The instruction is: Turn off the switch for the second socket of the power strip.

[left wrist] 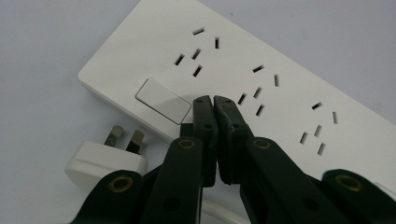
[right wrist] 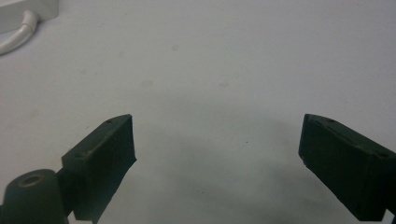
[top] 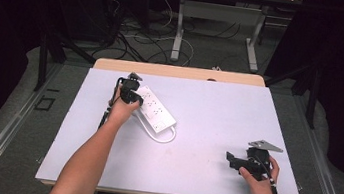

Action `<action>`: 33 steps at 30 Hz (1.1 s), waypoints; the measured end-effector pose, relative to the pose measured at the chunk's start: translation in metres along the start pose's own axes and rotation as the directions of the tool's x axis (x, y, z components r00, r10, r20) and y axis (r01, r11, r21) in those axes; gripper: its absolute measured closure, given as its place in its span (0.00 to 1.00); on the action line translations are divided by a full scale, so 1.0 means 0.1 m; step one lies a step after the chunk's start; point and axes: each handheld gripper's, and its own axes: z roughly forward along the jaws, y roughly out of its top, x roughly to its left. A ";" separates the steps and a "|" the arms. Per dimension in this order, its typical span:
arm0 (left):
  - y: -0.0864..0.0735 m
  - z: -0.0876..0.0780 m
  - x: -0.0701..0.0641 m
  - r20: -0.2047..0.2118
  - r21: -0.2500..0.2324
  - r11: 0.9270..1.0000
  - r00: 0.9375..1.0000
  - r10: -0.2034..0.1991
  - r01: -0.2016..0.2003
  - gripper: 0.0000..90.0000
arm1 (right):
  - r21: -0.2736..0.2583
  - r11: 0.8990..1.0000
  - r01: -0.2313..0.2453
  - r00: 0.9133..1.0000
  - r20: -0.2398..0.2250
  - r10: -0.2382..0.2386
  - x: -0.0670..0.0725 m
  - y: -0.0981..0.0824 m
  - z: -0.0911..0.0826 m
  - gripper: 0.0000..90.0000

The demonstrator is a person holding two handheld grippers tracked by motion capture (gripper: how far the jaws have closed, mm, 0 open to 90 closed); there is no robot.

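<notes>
Closed left gripper [left wrist: 214, 100] over power strip [left wrist: 261, 60]; plug [left wrist: 105, 158] beside.

Grey carpet floor [top: 15, 122], tangled cables [top: 137, 42], second desk's white legs [top: 178, 32], dark surroundings

Lying flat on the pale table [top: 204, 146], toward its far left: a white power strip [top: 154, 107], set at a slant from far-left to near-right. Showing three groups of dark socket slots along its top face, with a white rocker switch [left wrist: 163, 100] near one end. Trailing a white cable [top: 163, 137] that is looping out from its near end. Resting just beside the switch end: a white plug [left wrist: 105, 161], lying on its side with metal pins pointing toward the strip, not inserted.
</notes>
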 end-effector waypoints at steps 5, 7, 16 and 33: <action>0.00 0.00 0.00 0.000 -0.001 1.000 1.000 0.004 -0.004 0.99 | 0.002 1.000 0.000 1.000 -0.004 0.000 0.00 0.00 0.00 0.11; 0.00 0.00 0.00 0.001 0.001 1.000 1.000 0.007 -0.007 0.99 | 0.002 1.000 0.001 1.000 -0.004 -0.001 0.00 0.00 0.00 0.11; -0.03 0.02 0.01 0.002 -0.017 1.000 1.000 -0.008 0.008 1.00 | 0.002 1.000 0.001 1.000 -0.004 -0.001 0.00 0.00 -0.01 0.11; -0.03 0.02 0.01 0.001 -0.016 1.000 1.000 -0.019 0.019 0.98 | 0.003 1.000 -0.002 1.000 -0.004 0.002 -0.01 0.00 0.00 0.11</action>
